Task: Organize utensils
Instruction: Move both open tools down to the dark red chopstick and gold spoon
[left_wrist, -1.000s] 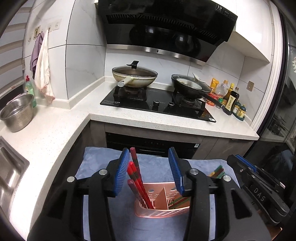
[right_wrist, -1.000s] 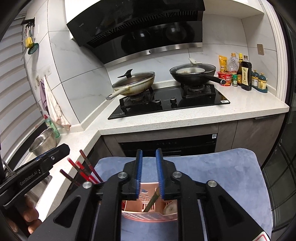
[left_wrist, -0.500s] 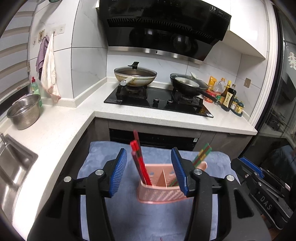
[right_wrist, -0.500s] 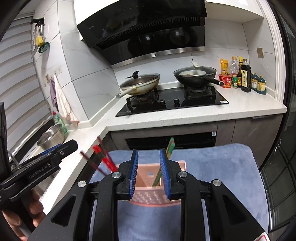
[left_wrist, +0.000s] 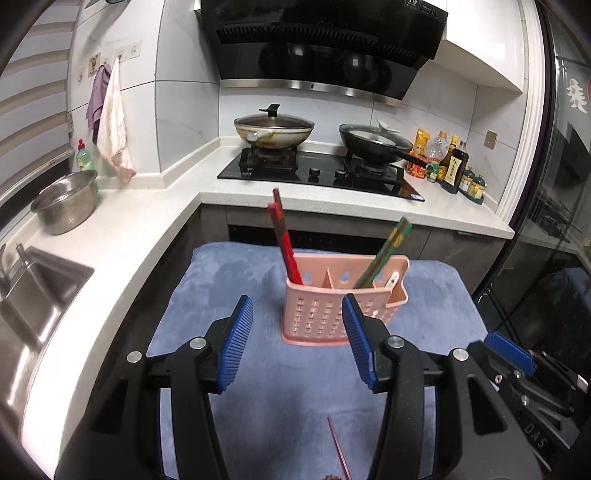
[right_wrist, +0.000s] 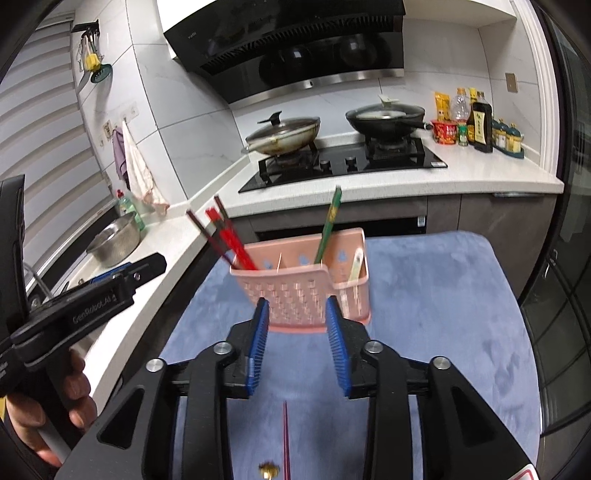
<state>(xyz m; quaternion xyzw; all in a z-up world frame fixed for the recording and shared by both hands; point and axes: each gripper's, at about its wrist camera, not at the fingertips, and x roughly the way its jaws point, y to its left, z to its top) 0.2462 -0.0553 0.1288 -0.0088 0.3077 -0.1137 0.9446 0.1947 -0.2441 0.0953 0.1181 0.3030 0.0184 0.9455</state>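
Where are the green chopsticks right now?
The green chopsticks stand tilted in the middle slot of the pink utensil holder on the blue mat, right of the red chopsticks in both views.

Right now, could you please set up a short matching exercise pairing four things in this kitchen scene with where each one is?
Things:
1. red chopsticks
2. green chopsticks
3. steel bowl
4. lidded pan

Places:
A. on the stove
B. left compartment of the pink caddy
C. counter beside the sink
D. a compartment further right in the caddy

Pairs: 1-B, 2-D, 3-C, 4-A
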